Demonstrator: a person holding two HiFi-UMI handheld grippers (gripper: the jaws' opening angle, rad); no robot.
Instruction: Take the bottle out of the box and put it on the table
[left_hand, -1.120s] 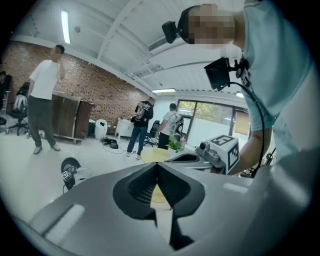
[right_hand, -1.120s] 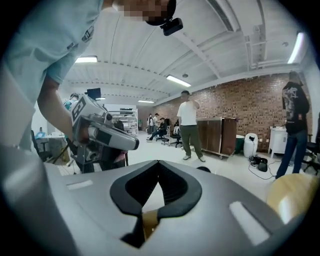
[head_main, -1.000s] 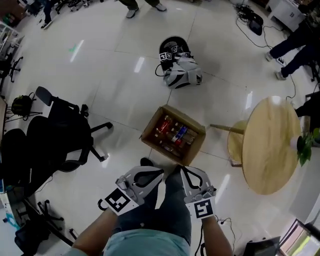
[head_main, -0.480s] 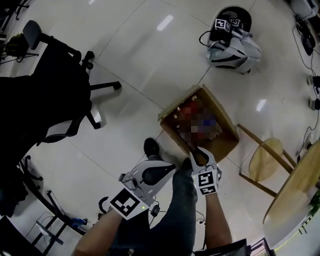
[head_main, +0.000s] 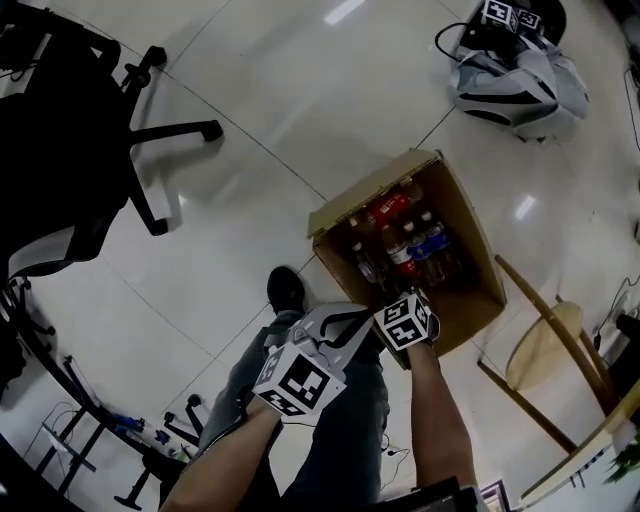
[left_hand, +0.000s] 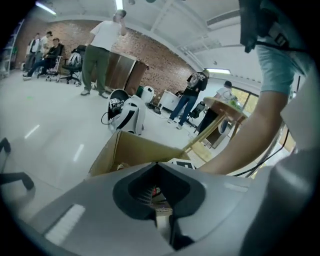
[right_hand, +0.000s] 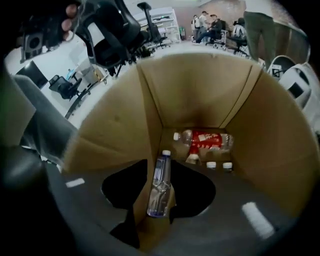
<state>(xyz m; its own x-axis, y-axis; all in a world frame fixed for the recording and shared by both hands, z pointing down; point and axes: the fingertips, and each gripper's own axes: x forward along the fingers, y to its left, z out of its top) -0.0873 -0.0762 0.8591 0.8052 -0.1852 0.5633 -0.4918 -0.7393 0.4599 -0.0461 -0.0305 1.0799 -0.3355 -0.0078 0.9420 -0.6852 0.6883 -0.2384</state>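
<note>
An open cardboard box (head_main: 455, 215) stands on the floor with several bottles in it, some red-labelled (head_main: 385, 208), some blue-labelled (head_main: 432, 243). My right gripper (right_hand: 159, 202) points steeply down over the box's near edge, and its jaws are opening. Through the gap I see a clear white-capped bottle (right_hand: 160, 186) lower in the box; the pads are not on it. Beyond lie a red-labelled bottle (right_hand: 206, 139) and two white caps (right_hand: 212, 165). My left gripper (left_hand: 157, 167) is shut and empty, just short of the box (left_hand: 131, 150). The round wooden table (head_main: 592, 438) is at lower right.
A wooden stool (head_main: 545, 345) stands between box and table. A black office chair (head_main: 70, 120) fills the upper left. A grey-white bundle with marker squares (head_main: 512, 62) lies beyond the box. My shoe (head_main: 287, 290) is beside the box's near corner. People (left_hand: 102, 50) stand far off.
Both grippers have dropped towards the box, which now looks larger and closer. The right gripper has tipped downward over the box's near edge. The view has swung left, showing less table.
</note>
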